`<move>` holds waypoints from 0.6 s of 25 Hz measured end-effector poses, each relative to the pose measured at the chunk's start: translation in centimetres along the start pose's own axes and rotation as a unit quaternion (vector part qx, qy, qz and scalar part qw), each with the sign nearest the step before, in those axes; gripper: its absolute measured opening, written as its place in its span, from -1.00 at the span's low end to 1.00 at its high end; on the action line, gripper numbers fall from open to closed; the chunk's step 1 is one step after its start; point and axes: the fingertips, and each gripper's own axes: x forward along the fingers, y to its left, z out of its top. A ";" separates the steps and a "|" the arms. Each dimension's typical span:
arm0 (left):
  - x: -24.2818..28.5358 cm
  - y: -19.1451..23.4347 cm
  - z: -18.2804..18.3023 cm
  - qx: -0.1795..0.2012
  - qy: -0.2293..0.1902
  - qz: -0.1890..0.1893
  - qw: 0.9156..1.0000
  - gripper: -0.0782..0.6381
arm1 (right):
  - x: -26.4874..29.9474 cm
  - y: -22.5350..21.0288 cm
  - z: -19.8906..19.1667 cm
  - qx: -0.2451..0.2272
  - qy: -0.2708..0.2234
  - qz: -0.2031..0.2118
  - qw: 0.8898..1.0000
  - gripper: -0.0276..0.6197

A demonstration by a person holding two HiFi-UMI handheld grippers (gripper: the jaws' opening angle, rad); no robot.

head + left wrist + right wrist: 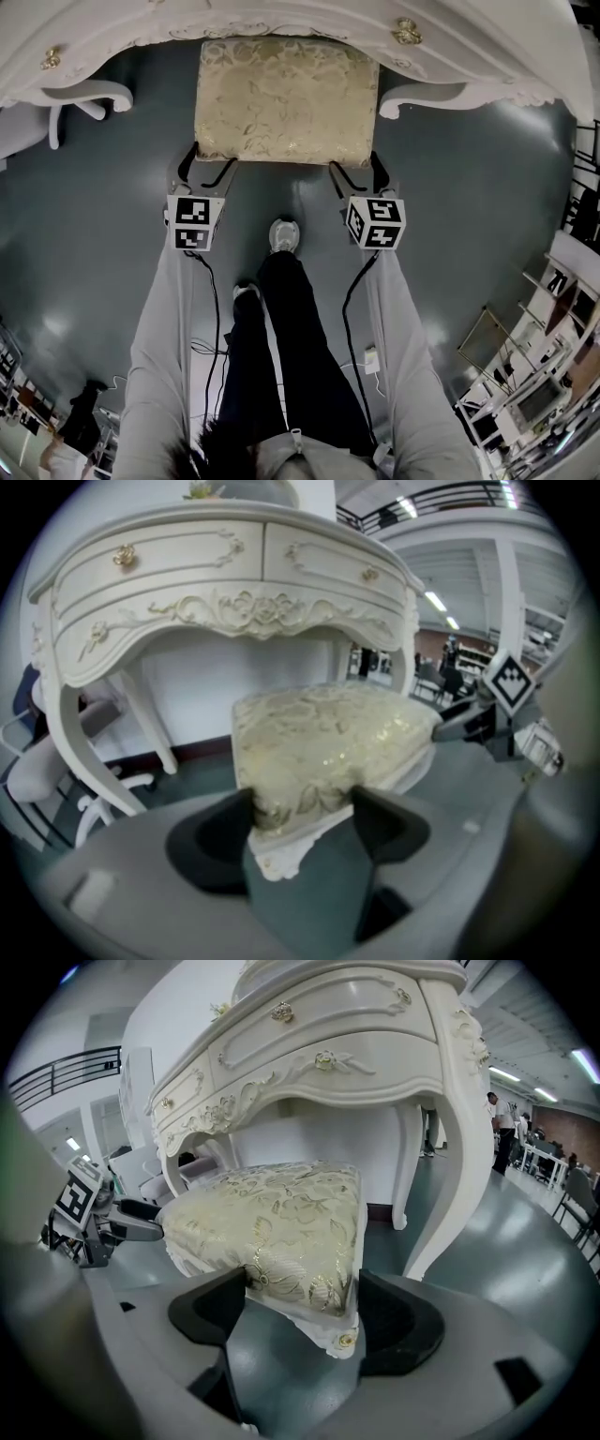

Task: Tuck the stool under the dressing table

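The stool [286, 98] has a cream-and-gold brocade cushion and stands on the grey floor, its far edge under the front of the white carved dressing table [487, 47]. My left gripper [211, 161] is at the stool's near left corner, and in the left gripper view the left gripper [302, 813] has both jaws pressed against that cushion corner [300, 789]. My right gripper [354, 167] is at the near right corner, where the right gripper [303, 1302] likewise clamps the stool [281, 1232]. The stool's legs are hidden.
The table's curved white legs [450, 1194] flank the stool on both sides. The person's legs and a grey shoe [284, 234] stand just behind the grippers, with cables [211, 347] trailing on the floor. Metal shelving [553, 366] stands at the right, a white chair base [56, 780] at the left.
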 end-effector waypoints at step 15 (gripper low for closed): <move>4.7 4.3 5.0 0.013 0.006 -0.003 1.000 0.19 | 4.3 -1.7 5.2 0.018 -0.011 -0.016 1.000 0.25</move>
